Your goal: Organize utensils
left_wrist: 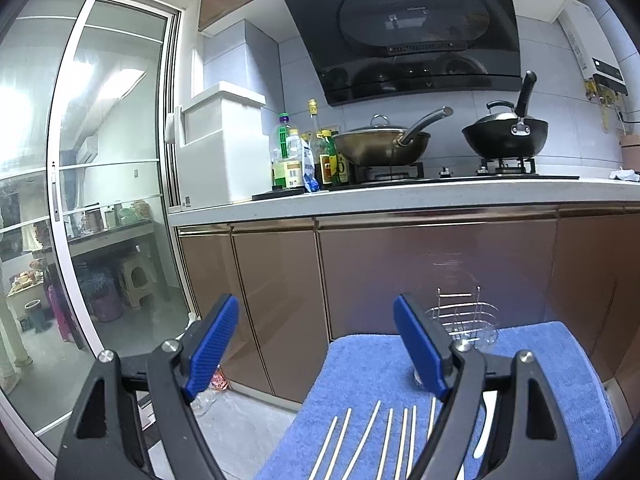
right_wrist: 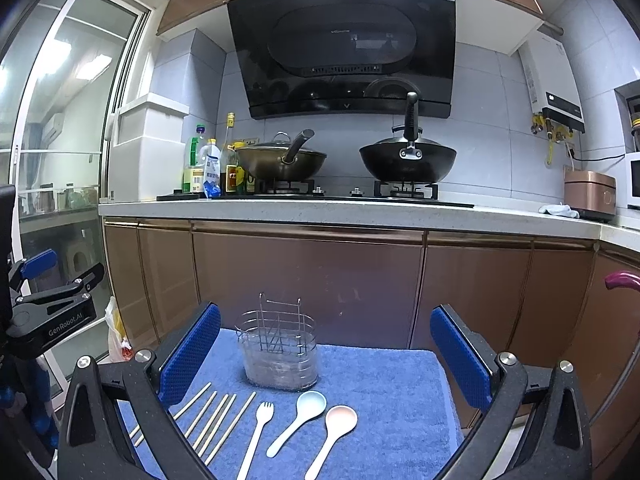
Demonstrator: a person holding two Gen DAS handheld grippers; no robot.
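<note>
The kitchen looked evenly lit, brightest through the glass door; glare streaked it, edges bowed darkly, and perhaps slight softness blurred corners.

Each gripper is a black frame of triangular arms with cut-out windows, joined by round silver screws at the pivots. The left gripper and right gripper both carry flat blue ribbed pads on their fingers. Seen from the right wrist, the left gripper's side bears white "GenRobot.AI" lettering.
</note>
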